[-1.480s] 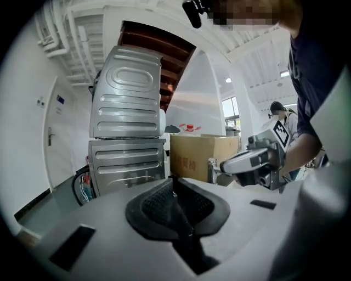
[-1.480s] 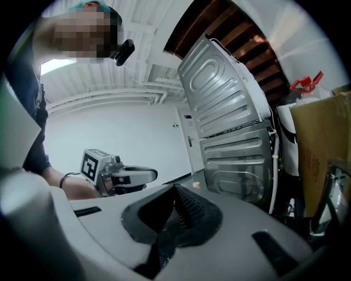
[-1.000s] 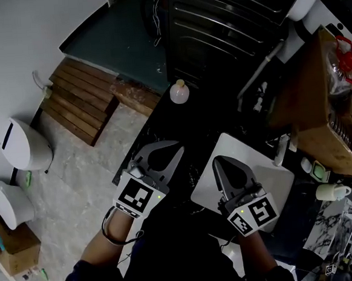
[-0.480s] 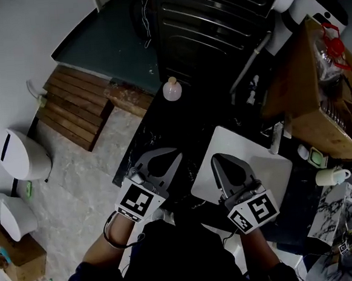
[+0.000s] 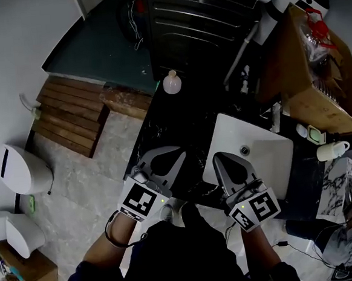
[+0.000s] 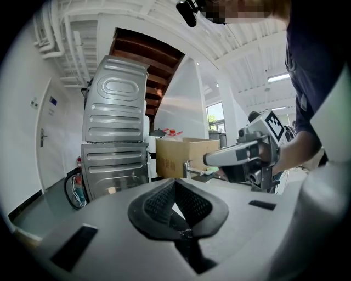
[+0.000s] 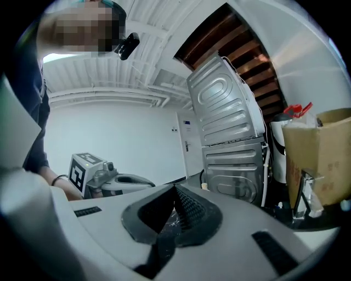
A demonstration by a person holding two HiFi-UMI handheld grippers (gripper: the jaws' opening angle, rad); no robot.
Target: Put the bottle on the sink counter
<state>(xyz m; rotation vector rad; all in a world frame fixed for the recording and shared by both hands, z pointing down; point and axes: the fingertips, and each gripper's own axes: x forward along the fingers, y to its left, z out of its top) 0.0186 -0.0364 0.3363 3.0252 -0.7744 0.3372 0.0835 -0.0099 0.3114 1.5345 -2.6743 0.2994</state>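
A small pale bottle (image 5: pixel 171 82) with a round cap stands upright on the dark sink counter (image 5: pixel 180 121), at its far end. The white sink basin (image 5: pixel 259 157) is set into the counter at the right. My left gripper (image 5: pixel 180 151) hovers over the counter's near edge, shut and holding nothing. My right gripper (image 5: pixel 217 158) is beside it over the basin's near left corner, also shut and empty. Both are well short of the bottle. The left gripper view shows the right gripper (image 6: pixel 241 155); the right gripper view shows the left gripper (image 7: pixel 112 180).
A stacked dark metal washer and dryer (image 5: pixel 202 13) rise behind the counter. A cardboard box (image 5: pixel 307 78) sits at the right with a white cup (image 5: pixel 331 150) below it. A faucet (image 5: pixel 275 118) stands by the basin. A wooden pallet (image 5: pixel 71 118) lies on the floor at the left.
Both grippers stay shut and side by side. The head view has shifted, so the counter, the bottle and the sink sit a little higher in the picture.
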